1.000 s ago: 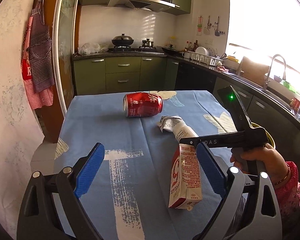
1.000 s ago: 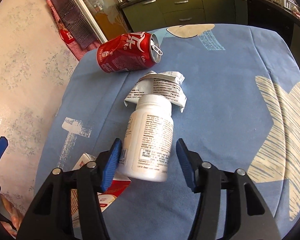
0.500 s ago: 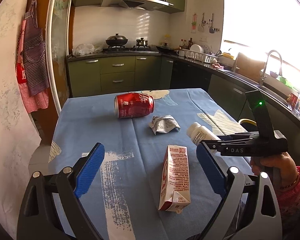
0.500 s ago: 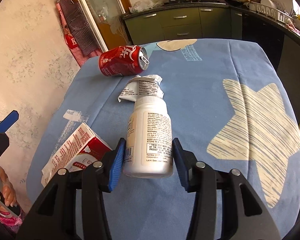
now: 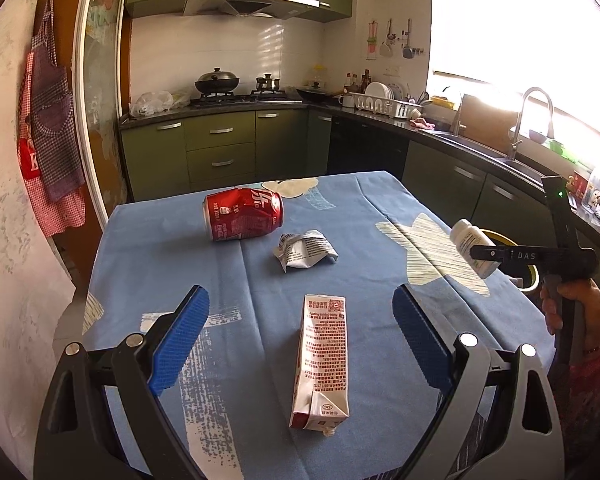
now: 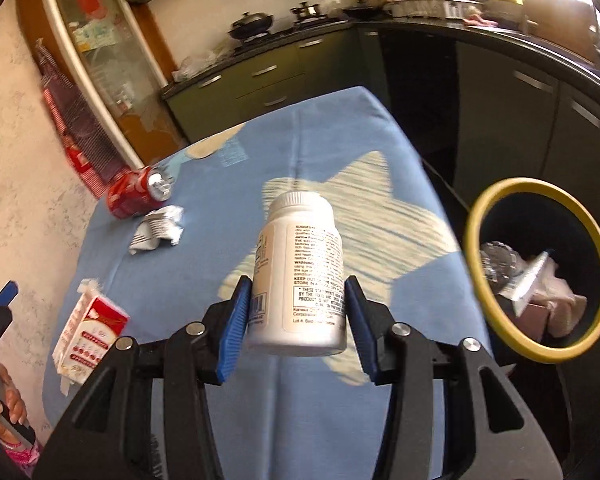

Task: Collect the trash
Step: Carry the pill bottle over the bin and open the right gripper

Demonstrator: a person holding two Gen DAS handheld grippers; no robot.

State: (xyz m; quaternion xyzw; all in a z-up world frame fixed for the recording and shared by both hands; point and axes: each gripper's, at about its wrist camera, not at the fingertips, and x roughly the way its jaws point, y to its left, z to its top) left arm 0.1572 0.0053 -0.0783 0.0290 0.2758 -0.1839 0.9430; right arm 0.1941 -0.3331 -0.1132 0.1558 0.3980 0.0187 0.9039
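My right gripper (image 6: 298, 312) is shut on a white pill bottle (image 6: 298, 272) and holds it in the air above the table's right side; the bottle also shows in the left wrist view (image 5: 472, 246). A black bin with a yellow rim (image 6: 478, 216) stands to the right, with trash inside. My left gripper (image 5: 300, 320) is open and empty above a red-and-white carton (image 5: 322, 364) lying on the blue tablecloth (image 5: 160, 264). A dented red can (image 5: 242, 214) and crumpled paper (image 5: 306, 249) lie farther back.
Green kitchen cabinets (image 5: 220, 152) and a counter with a sink (image 5: 532, 120) surround the table. An apron (image 5: 48, 132) hangs on the left wall. The bin's rim just shows past the table's right edge in the left wrist view (image 5: 530, 282).
My right gripper closed on the pill bottle, lifted it off the table and carried it right toward the bin. My left gripper stayed open and drew back slightly.
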